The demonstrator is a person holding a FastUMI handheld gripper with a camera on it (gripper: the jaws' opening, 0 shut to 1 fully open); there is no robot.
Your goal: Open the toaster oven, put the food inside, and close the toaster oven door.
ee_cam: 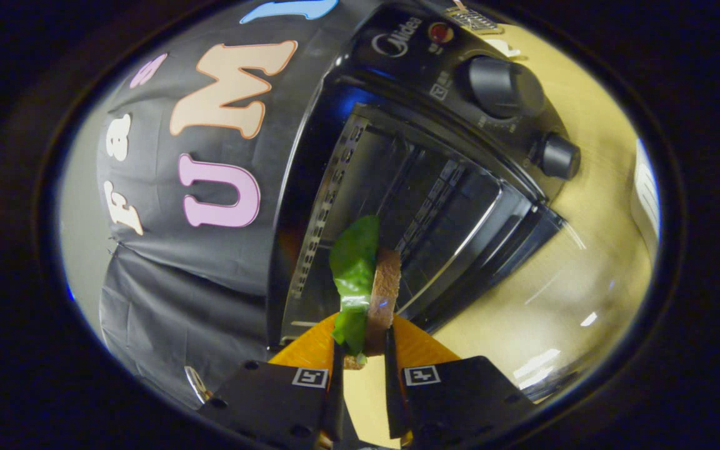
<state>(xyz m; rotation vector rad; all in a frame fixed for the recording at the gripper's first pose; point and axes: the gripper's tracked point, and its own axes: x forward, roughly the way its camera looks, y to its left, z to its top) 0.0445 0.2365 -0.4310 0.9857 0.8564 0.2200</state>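
Note:
My gripper (364,340) is shut on the food (366,281), a slice of brown bread with a green lettuce leaf against it, held edge-on between both fingers. Just beyond the food stands the black toaster oven (410,37) with its door (491,262) swung down open. The metal cavity (391,181) with its perforated side wall gapes right ahead of the food. The whole scene appears rolled, so the oven leans across the view. Two round knobs (504,84) sit on the oven's control panel beside the cavity.
The oven stands on a pale yellow tabletop (560,300). A white object (644,200) lies at the table's far side past the knobs. Black booth cloth (197,262) hangs on the oven's other side.

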